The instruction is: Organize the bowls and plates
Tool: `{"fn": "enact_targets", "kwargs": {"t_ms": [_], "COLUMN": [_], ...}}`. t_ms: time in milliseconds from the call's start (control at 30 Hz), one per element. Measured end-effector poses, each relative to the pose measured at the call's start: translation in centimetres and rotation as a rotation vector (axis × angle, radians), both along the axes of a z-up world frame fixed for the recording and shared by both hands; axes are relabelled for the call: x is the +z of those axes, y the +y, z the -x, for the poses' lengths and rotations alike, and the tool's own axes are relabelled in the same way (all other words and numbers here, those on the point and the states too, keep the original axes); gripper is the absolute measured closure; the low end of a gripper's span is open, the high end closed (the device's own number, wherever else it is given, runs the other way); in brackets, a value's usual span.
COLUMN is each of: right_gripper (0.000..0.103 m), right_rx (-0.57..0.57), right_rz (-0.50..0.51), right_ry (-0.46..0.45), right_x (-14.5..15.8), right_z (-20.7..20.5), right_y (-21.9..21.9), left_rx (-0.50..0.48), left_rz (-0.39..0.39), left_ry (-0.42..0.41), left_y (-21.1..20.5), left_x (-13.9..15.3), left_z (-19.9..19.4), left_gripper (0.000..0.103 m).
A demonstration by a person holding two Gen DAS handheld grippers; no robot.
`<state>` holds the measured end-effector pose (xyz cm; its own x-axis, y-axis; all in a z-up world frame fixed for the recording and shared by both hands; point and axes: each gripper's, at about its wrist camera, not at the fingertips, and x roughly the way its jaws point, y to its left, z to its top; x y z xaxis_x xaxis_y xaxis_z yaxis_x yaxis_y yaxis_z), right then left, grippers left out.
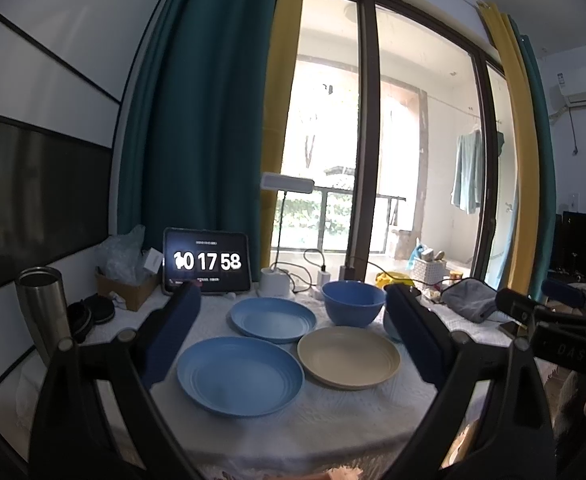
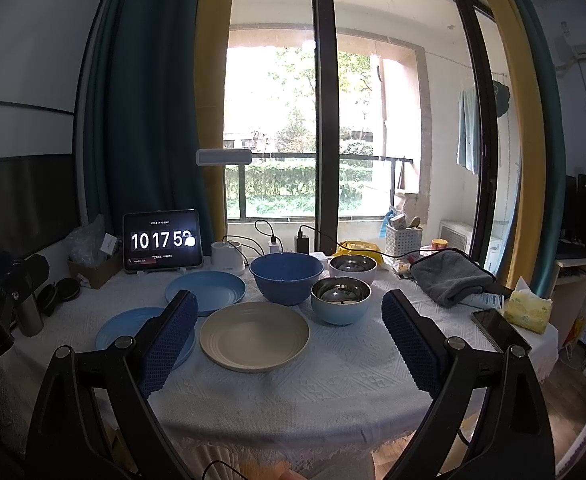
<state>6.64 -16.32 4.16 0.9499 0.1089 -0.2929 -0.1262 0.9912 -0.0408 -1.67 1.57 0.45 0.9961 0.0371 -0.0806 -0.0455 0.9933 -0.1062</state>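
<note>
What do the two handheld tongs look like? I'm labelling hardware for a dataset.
Both match: the left tongs and right tongs have black angular frames with round silver pivot bolts and flat fingers padded in dark blue, dimpled rubber. Seen from the side, the right body carries faint lettering.

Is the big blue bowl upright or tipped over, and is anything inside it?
Upright and empty. The big blue bowl sits on its base on the tablecloth, rim level, with only bare blue interior visible.
</note>
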Motion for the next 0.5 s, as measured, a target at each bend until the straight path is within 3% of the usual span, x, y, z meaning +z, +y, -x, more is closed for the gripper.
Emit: {"fn": "enact_targets", "kwargs": {"t_ms": [267,500], "right_gripper": [0.008,0.008], "right_rx": [-0.003,-0.017], "right_rz": [-0.012,-0.021], "right_ry": [0.020,0.059], "right_x": [-0.8,-2.2], "right_z": [-0.8,-3.4], "right_y": [-0.7,-1.6], "left_rx": [-0.007,-0.003], "left_rz": [-0.011,0.006], "left_ry": [0.043,0.150], "left_y": [-0.4,-0.1], "left_x": [-0.7,-2.3], "left_z": [-1.5,-4.8], "left_gripper": [0.008,0.008]}}
